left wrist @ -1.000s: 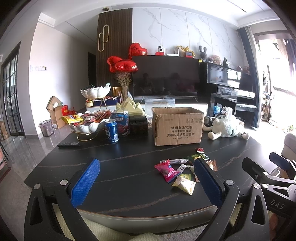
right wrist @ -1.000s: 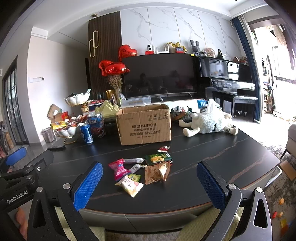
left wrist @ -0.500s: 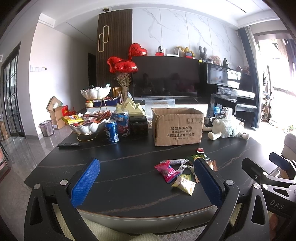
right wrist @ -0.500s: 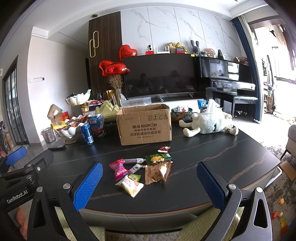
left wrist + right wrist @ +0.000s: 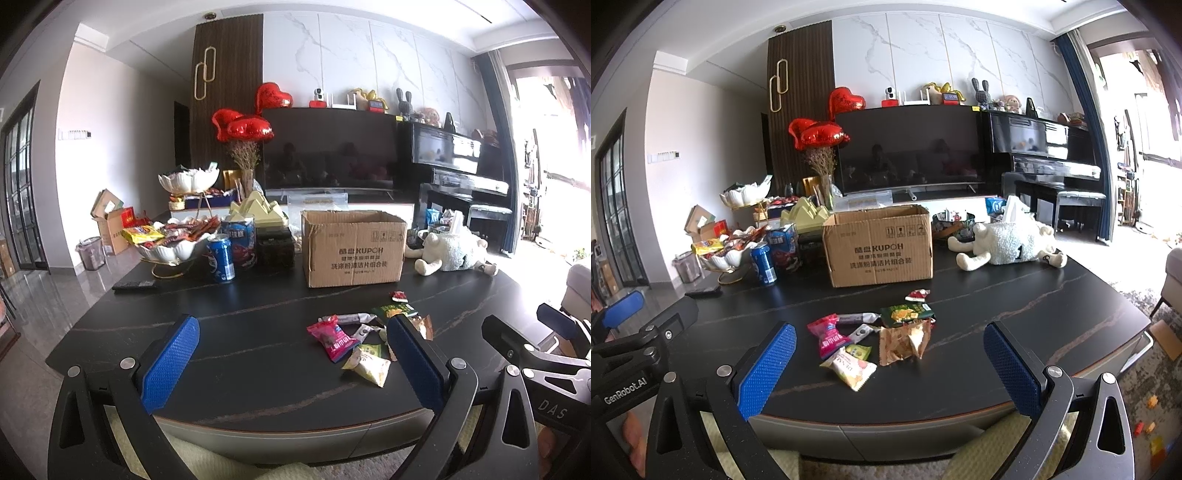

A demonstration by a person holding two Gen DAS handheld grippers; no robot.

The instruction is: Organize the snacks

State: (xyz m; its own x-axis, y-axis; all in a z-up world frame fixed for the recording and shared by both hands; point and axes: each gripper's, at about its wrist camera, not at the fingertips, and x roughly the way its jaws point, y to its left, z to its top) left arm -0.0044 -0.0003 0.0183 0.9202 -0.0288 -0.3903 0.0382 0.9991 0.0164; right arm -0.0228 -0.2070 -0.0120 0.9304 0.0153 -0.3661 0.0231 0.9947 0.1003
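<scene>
Right wrist: crinkly foil snack packets near, perhaps touching, corrugated cardboard box.

Daylight pours in from the window on the right, totally blown out there. Rest of the room is evenly lit and pretty sharp. The TV shows dim reflections. Heavy fisheye bending at the edges, with black vignette corners.

one cardboard box, three heart balloons
</scene>
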